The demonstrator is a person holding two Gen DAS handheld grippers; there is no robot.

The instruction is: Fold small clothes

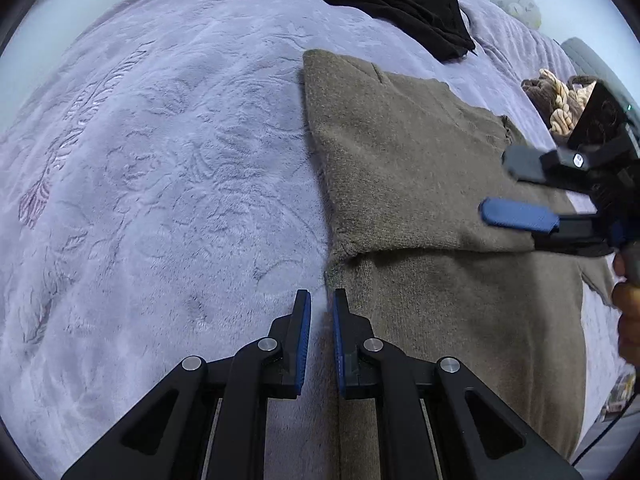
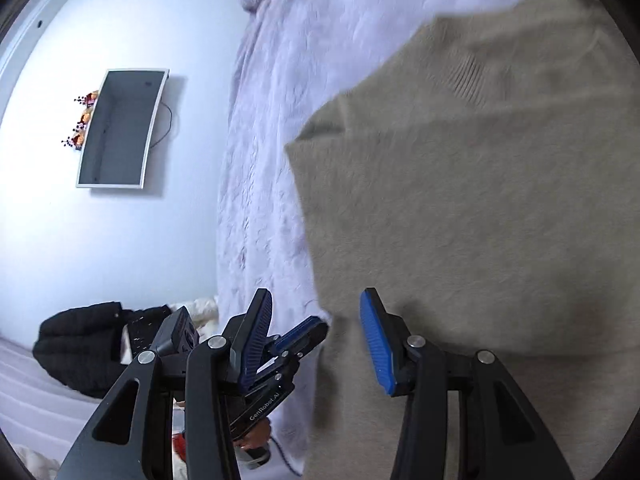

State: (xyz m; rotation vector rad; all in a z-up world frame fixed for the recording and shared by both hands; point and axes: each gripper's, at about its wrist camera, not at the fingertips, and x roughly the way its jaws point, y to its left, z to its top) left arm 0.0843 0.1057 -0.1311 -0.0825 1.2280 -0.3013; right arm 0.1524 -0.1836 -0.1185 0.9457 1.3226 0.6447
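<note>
An olive-brown knit sweater (image 1: 420,160) lies flat on the lilac plush blanket (image 1: 160,160), with its upper part folded down over the lower part. My left gripper (image 1: 322,320) points steeply down at the sweater's left edge. Its blue pads (image 1: 306,336) are almost together and I see no cloth pinched between them. My right gripper (image 1: 516,188) reaches in from the right above the folded part, jaws apart and empty. In the right wrist view my right gripper (image 2: 316,336) is open over the edge of the sweater (image 2: 480,200), and my left gripper (image 2: 302,334) shows just behind it.
A black garment (image 1: 380,0) lies crumpled at the far side of the blanket. A brown and cream knit piece (image 1: 556,100) sits at the right. A hand (image 1: 628,320) holds the right gripper. Beyond the bed are a black jacket (image 2: 80,344) and a framed panel (image 2: 120,128) on the wall.
</note>
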